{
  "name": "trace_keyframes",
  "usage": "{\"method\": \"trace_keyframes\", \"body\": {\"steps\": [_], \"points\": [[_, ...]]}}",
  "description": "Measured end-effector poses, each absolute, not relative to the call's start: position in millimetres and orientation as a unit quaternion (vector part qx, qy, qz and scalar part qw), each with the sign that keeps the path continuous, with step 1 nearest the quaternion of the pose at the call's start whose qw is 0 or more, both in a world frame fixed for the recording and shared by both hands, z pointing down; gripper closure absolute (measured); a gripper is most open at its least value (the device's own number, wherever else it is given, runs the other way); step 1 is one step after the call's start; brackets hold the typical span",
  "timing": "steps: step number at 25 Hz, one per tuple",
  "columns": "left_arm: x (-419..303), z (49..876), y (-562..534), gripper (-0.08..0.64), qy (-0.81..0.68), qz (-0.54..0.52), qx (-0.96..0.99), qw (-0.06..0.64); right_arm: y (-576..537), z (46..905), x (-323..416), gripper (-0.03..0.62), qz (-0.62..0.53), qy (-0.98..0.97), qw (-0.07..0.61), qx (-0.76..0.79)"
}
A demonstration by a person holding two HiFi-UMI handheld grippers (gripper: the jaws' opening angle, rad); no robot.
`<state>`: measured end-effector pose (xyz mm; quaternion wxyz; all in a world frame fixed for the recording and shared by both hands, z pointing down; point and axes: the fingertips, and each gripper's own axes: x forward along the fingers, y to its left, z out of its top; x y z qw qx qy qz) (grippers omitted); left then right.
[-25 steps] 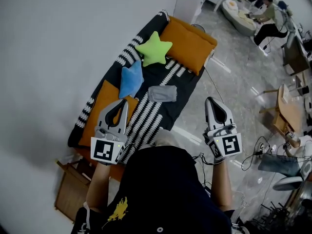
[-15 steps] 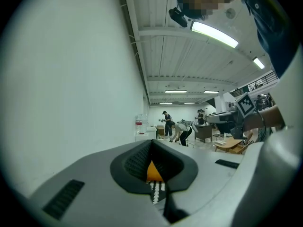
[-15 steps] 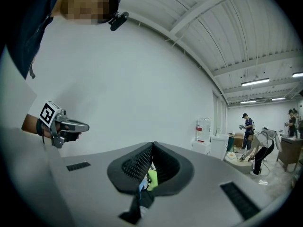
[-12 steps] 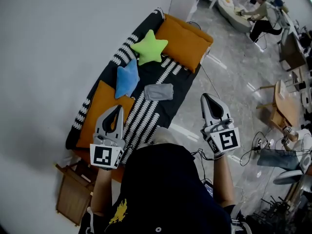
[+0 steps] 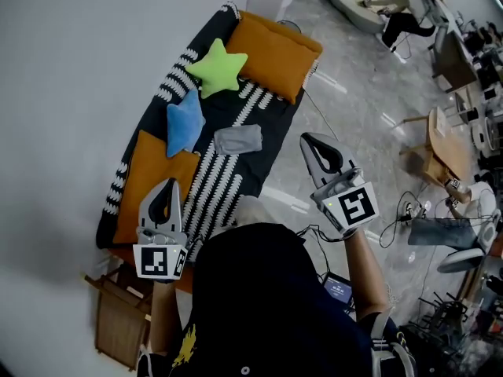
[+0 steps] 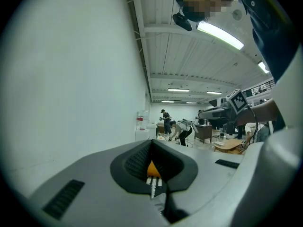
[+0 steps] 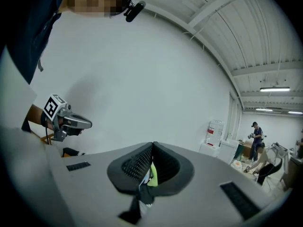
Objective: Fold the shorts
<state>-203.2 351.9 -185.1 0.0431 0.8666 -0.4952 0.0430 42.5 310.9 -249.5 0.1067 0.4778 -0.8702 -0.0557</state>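
Observation:
The grey shorts (image 5: 238, 139) lie as a small folded rectangle on the black-and-white striped sofa cover (image 5: 228, 183), near its front edge. Both grippers hover in the air on my side of the sofa, well short of the shorts. My left gripper (image 5: 170, 182) is shut and empty over the near orange cushion (image 5: 145, 181). My right gripper (image 5: 310, 137) is shut and empty over the floor beside the sofa. The left gripper view shows its jaws (image 6: 152, 141) closed together, with the right gripper (image 6: 226, 109) beyond. In the right gripper view its jaws (image 7: 152, 144) meet, and the left gripper (image 7: 66, 120) shows at left.
A green star pillow (image 5: 215, 66), a blue star pillow (image 5: 184, 122) and a far orange cushion (image 5: 275, 53) lie on the sofa. A wooden crate (image 5: 118, 320) stands at its near end. Wooden tables (image 5: 448, 151), cables and seated people (image 5: 393, 10) fill the right side.
The left gripper has sunk and drawn back toward me, away from the shorts. The right gripper has shifted slightly toward the sofa. Both stay shut; the shorts have not moved.

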Motion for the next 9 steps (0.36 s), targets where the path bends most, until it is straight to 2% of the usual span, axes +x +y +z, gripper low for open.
{"method": "trace_keyframes", "body": {"steps": [5, 9], "points": [[-214, -185, 342, 0.546, -0.502, 0.044, 0.862, 0.044, 299, -249, 37, 0.577, -0.068, -0.875, 0.132, 0.461], [-239, -182, 339, 0.546, -0.529, 0.052, 0.846, 0.043, 282, -237, 17, 0.577, -0.075, -0.889, 0.188, 0.410]]}}
